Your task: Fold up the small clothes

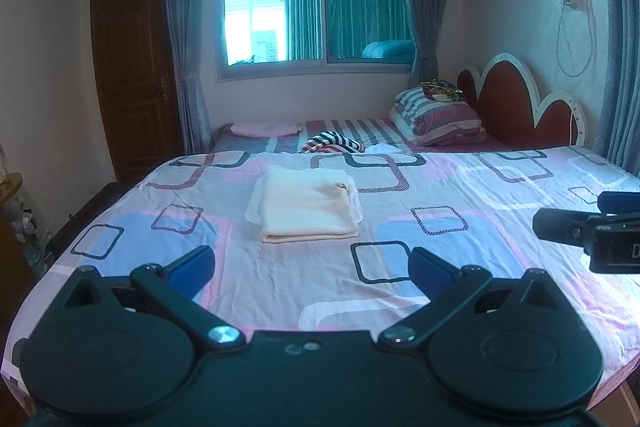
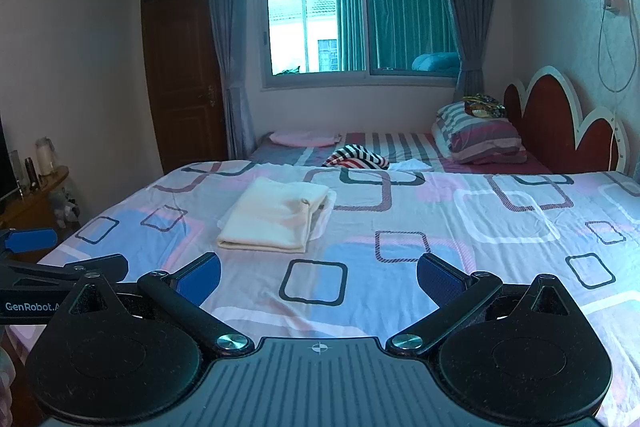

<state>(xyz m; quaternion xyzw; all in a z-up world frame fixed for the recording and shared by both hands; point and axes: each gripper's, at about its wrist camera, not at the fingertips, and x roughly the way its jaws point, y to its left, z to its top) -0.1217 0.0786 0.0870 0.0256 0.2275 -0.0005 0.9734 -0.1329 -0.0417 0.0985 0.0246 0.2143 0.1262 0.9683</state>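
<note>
The patterned bedsheet (image 1: 440, 187) carries a folded cream garment (image 1: 306, 209) at its middle, well ahead of both tools. The left gripper (image 1: 312, 267) and right gripper (image 2: 318, 277) hover spread and empty; a careless grab could drag the stack's layers askew

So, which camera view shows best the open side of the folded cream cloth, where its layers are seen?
The right wrist view. There the folded cream cloth shows its right side at an angle, with the stacked layers and a white piece under them. The left wrist view sees the cloth more straight on, so mostly its top and front fold appear.
</note>
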